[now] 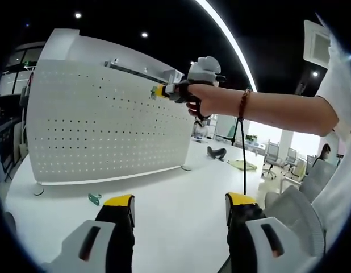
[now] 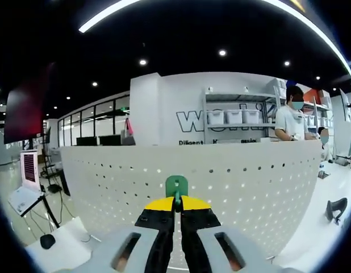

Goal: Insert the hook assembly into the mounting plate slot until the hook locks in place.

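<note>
Your right tool [image 2: 176, 205] pinches the green hook [image 2: 176, 186] against the pegboard [image 2: 249, 182]; left tool [image 1: 179, 206] hangs open above the worktop [image 1: 175, 187]. Tilt now, and it could jam or slip.

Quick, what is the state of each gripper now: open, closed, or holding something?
Left gripper: open, holding nothing, above the white table.
Right gripper: shut on the green hook, at the white pegboard.

The back wall [image 2: 189, 114] reads "Wo…" above "Diligent", partly hidden.
</note>
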The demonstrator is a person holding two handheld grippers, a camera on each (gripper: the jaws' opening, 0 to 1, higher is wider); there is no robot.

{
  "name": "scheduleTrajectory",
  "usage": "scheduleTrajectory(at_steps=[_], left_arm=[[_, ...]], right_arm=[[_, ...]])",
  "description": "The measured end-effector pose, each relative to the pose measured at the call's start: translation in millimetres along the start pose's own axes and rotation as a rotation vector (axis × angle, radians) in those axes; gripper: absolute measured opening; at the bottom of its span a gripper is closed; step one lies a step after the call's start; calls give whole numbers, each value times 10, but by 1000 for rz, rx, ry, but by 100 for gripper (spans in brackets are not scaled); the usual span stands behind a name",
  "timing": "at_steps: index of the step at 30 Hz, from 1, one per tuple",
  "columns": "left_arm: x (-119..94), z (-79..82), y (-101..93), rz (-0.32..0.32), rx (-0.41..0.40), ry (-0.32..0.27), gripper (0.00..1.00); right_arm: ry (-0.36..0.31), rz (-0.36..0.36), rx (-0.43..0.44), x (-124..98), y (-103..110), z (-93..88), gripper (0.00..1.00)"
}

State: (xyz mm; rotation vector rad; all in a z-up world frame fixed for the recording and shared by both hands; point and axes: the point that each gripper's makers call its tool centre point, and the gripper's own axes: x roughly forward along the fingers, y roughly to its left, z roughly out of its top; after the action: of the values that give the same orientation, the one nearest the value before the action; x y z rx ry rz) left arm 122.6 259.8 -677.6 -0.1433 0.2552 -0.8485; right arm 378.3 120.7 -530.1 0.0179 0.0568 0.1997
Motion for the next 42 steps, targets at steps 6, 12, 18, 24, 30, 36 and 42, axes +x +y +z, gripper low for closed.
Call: scheduleTrajectory(at_steps=[6, 12, 18, 24, 30, 36, 42], left_arm=[[9, 12, 21, 1, 4, 0, 67], [16, 34, 59, 6, 9, -4, 68], [17, 50, 54, 5, 23, -8, 70], [11, -5, 74, 9, 14, 5, 69], [-4, 18, 88, 13, 15, -1, 70], [-17, -3, 119, 22, 14, 0, 69], [-19, 9, 126, 23, 11, -7, 69]], right_arm=[[-2, -11, -17, 61, -64, 41, 1], [-3, -18, -26, 119, -116, 67, 1], [-2, -29, -27, 188, -168, 90, 1], [0, -34, -22, 238, -208, 95, 1], [7, -41, -17, 289, -257, 70, 1], [15, -40, -6, 331, -263, 58, 1], [23, -42, 1, 341, -254, 21, 1]])
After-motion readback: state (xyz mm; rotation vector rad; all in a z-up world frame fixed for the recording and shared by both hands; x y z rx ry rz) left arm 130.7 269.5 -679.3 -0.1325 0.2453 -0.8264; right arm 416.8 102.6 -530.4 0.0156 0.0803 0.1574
